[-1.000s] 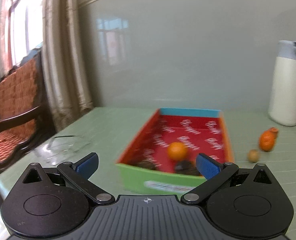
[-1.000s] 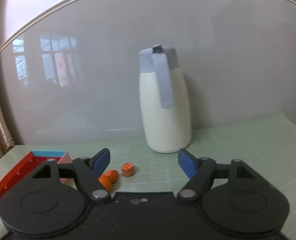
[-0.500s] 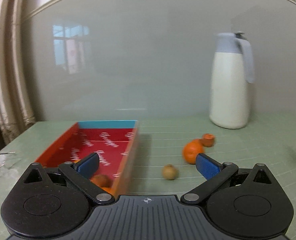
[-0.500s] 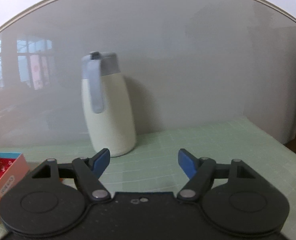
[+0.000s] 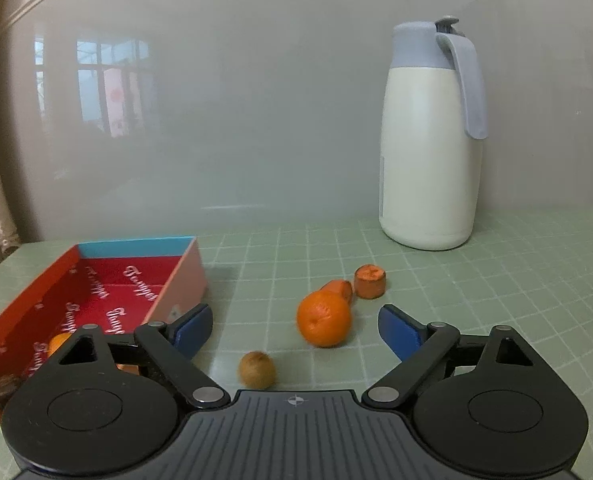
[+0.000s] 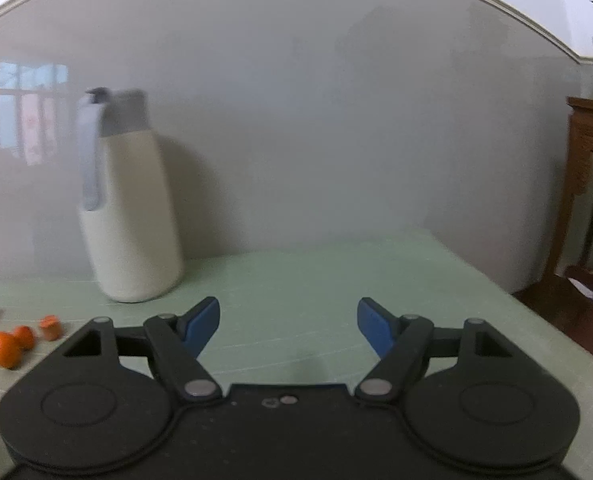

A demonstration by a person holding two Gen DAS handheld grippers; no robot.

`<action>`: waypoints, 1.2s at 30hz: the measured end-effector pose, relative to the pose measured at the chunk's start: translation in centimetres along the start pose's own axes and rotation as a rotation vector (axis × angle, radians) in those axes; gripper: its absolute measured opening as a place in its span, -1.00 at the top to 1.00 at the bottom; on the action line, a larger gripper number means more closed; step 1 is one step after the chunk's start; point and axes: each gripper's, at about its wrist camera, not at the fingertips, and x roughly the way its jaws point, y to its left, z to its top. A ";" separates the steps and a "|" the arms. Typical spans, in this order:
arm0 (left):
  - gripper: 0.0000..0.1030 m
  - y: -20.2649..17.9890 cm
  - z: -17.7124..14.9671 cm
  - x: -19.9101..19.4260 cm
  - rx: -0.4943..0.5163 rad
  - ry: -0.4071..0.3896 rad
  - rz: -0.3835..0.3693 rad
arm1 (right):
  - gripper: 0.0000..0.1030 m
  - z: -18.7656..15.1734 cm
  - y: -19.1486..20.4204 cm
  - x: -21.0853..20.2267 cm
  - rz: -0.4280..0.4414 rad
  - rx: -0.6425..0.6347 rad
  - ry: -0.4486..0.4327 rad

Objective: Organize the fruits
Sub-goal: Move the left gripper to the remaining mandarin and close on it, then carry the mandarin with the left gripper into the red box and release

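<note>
Left gripper [image 5: 295, 326] spread, jaws just narrowing, nothing between; we judge orange [image 5: 323, 322] beside box [image 5: 184, 276] light, firm, roll-prone: pinch across middle.

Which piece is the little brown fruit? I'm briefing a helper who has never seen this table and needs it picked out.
Start at the tall white jug by the wall and come toward the camera, past the cut carrot stub and the orange. The brown fruit lies alone on the green table, right of the red box. It is the only dull brown piece, and smaller than the orange.
</note>
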 end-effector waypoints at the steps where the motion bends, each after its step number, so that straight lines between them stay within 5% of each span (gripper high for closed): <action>1: -0.74 -0.3 0.0 0.5 0.002 0.006 -0.002 | -0.47 -0.1 -0.4 0.3 -0.010 0.010 0.005; 23: -0.24 -2.3 -0.1 6.7 -0.009 0.115 -0.028 | -0.47 -1.3 -2.4 3.4 -0.051 0.034 0.066; 25: 0.15 -2.4 -0.1 6.9 -0.005 0.132 -0.031 | -0.47 -1.2 -2.3 3.3 -0.049 0.031 0.062; 26: 0.18 -2.3 0.0 7.1 -0.009 0.139 -0.028 | -0.47 -1.2 -2.4 3.3 -0.050 0.030 0.063; 36: 0.19 -2.4 0.3 5.7 -0.004 0.124 -0.039 | -0.47 -1.3 -2.2 3.2 -0.041 0.031 0.069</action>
